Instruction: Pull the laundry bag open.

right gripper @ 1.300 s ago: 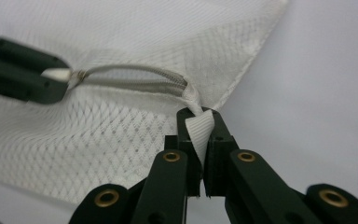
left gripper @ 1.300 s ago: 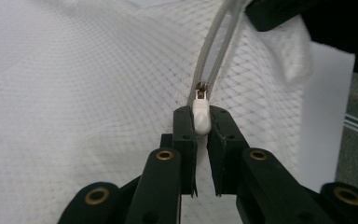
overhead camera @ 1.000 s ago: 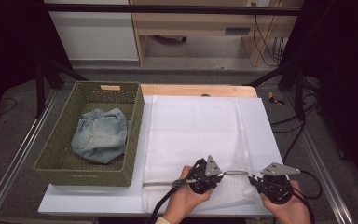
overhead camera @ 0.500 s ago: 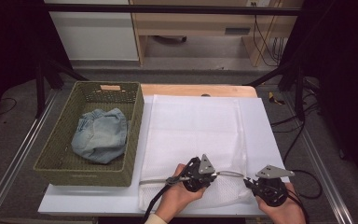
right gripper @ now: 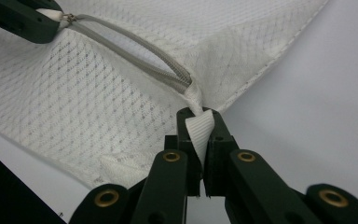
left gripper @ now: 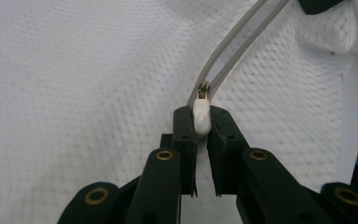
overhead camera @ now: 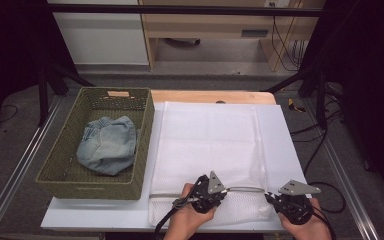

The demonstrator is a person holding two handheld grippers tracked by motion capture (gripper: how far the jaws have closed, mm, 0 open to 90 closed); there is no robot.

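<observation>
White mesh laundry bag lies flat just right of the wicker basket; left gripper pinches the zipper pull, right gripper clamps the end tab: risk, I judge, the small pull slipping free if tugged off-line from the 2 zipper tracks.
</observation>
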